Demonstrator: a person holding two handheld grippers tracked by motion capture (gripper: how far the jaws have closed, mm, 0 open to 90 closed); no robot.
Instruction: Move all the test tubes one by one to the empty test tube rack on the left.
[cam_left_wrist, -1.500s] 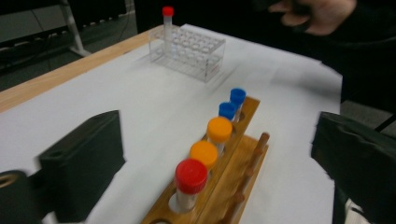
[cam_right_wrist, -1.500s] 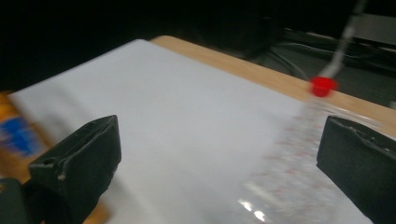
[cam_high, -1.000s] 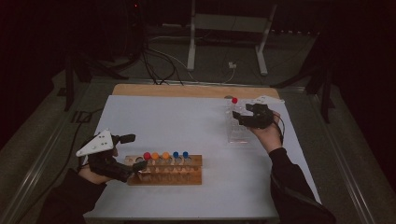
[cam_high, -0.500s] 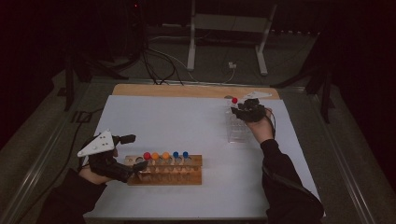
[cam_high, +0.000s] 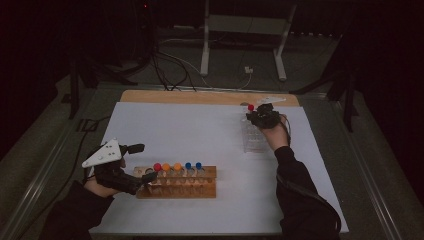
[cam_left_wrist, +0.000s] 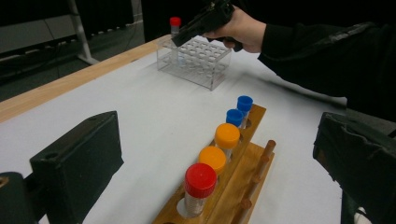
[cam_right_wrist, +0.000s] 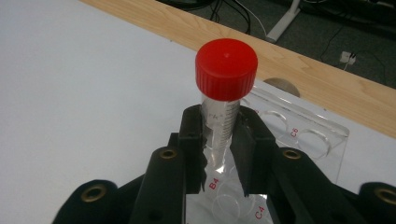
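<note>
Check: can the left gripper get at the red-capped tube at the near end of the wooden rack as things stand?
Probably yes. The left gripper stands open, its jaws either side of the wooden rack's near end, and the red-capped tube stands upright between them with nothing in front.

A table covered by a white sheet (cam_high: 200, 135), with a bare wooden strip (cam_high: 200, 97) along its far edge. A wooden tube rack (cam_high: 177, 183) lies at the near left. A clear plastic tube rack (cam_high: 254, 141) lies at the far right.
</note>
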